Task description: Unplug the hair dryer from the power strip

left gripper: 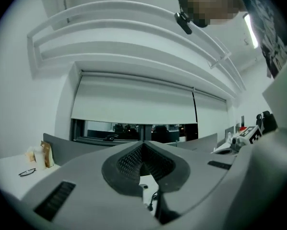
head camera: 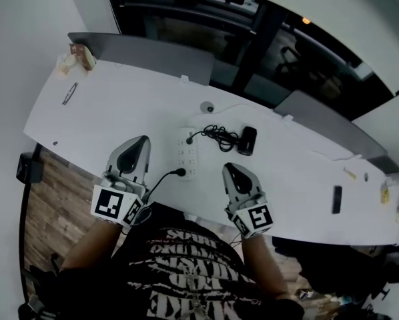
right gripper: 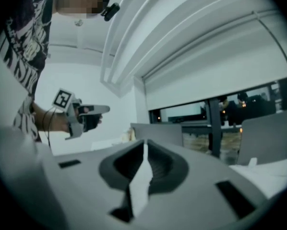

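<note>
above the table (head camera: 119,105), left gripper (head camera: 140,142) and right gripper (head camera: 230,169) jaws look pressed together, gripping nothing.

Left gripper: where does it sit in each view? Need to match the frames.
Head view: left gripper low left of centre, left of the power strip.
Left gripper view: this gripper fills the bottom centre, jaws together.
Right gripper view: it shows mid left, pointing right.
Shared landmark: the dark window band.
</note>
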Motion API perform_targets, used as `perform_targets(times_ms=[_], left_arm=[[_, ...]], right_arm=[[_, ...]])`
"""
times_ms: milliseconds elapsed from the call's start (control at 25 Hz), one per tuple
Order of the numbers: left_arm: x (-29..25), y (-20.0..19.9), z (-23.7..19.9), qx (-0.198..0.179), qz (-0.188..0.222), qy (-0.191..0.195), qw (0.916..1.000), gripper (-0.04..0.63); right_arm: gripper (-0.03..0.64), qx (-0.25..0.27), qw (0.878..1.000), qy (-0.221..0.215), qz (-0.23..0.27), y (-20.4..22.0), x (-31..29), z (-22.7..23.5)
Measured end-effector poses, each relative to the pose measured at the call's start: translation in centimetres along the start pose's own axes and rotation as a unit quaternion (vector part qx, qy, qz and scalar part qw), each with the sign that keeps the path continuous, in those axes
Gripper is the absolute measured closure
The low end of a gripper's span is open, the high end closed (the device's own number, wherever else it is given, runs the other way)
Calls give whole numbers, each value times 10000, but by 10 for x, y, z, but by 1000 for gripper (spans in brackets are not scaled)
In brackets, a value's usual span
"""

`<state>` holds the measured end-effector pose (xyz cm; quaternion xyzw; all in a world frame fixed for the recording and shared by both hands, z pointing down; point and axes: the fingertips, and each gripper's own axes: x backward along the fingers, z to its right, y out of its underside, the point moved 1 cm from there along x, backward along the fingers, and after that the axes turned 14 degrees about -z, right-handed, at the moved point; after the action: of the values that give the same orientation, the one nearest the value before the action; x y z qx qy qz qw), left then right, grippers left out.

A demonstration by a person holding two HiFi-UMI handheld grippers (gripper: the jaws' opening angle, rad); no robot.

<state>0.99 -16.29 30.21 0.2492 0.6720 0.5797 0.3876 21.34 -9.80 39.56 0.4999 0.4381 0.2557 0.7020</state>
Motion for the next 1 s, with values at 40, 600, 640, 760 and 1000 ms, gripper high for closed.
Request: perform_targets(times_ms=[40,600,640,760,1000], left_arm=[[6,-6,1,65,5,-6,10000,571],[28,-10,15,-134,315,-56,9994,571],[28,-9,14,-128,303,-48,9994,571],[29,-5,12,-110,238,-28,9997,572],[22,15,-1,-133,-57,-23,9999,571]], right_arm=[[571,-13,10000,-21,23,-4,6,-3],[571,272,9990,-66,334,-47,13,-13],[571,275,9991,-67,331,-47,12,-13],[571,270,9993,-60,268,-47,8,-13],[571,81,9998,-114,105,-36,-11,-12]])
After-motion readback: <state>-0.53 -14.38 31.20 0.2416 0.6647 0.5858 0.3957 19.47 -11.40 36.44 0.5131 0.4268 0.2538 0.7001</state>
